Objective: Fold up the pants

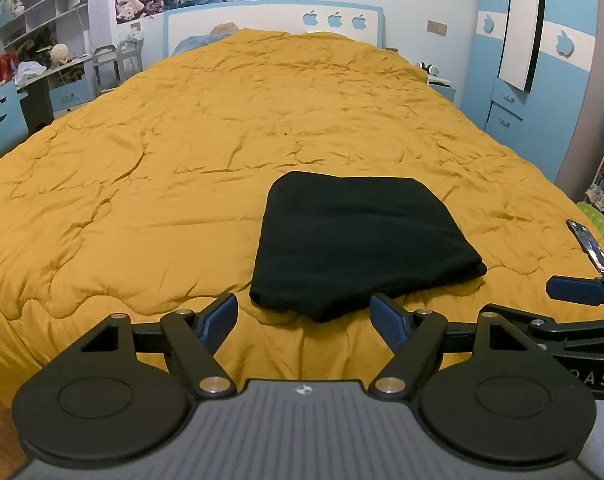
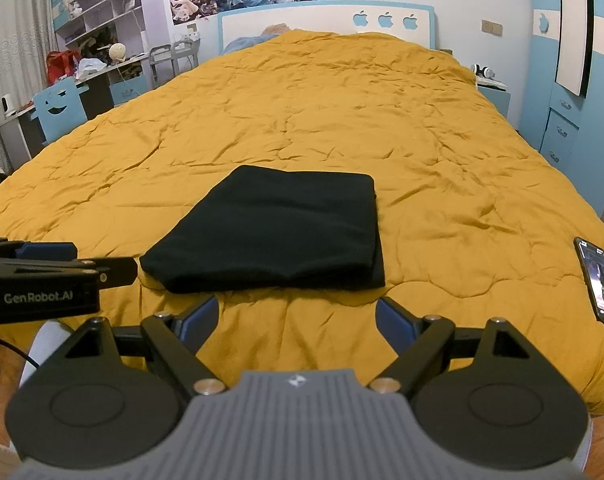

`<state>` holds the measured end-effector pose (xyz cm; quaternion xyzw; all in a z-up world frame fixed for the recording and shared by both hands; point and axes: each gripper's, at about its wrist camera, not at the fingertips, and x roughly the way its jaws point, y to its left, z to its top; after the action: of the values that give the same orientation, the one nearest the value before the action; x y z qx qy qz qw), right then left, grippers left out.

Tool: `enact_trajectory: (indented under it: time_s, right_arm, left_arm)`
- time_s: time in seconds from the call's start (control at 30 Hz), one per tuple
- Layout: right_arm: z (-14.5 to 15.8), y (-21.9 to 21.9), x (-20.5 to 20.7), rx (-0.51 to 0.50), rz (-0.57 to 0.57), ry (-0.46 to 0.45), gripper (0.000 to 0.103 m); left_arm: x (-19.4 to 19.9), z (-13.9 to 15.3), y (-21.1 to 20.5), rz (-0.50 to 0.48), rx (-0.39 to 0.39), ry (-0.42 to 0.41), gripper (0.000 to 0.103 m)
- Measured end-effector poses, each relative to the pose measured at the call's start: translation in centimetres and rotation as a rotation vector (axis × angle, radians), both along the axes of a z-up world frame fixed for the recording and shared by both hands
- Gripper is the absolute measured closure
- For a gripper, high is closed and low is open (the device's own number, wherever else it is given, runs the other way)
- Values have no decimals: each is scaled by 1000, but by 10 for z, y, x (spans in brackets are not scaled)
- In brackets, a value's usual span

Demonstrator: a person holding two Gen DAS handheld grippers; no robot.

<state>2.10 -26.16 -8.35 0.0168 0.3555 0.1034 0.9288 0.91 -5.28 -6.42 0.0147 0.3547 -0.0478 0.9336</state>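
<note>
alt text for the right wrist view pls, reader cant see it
Black pants, folded into a compact rectangle, lie on a mustard-yellow quilt covering a bed. The right gripper sits open and empty just short of them, the left gripper is at the left edge, and a phone lies at the right.

Left gripper [image 1: 303, 314]: jaws spread wide, nothing between the blue pads [image 1: 222, 314], pointing forward and level. Right gripper [image 2: 297, 316]: same, jaws wide apart, blue pads [image 2: 200, 318] bare, nothing clamped. Side by side at similar height, near each other, not touching. Right gripper's finger tip pokes into left wrist view at the right edge; left gripper's body seen side-on at the left edge of right wrist view.
</note>
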Motion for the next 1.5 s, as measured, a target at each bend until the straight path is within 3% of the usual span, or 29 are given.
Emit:
enact_trajectory:
  time_s: [1.5]
  right_arm:
    - [-1, -2, 1, 3, 9, 10, 21]
  left_arm:
    - [-2, 2, 1, 5, 6, -4, 15]
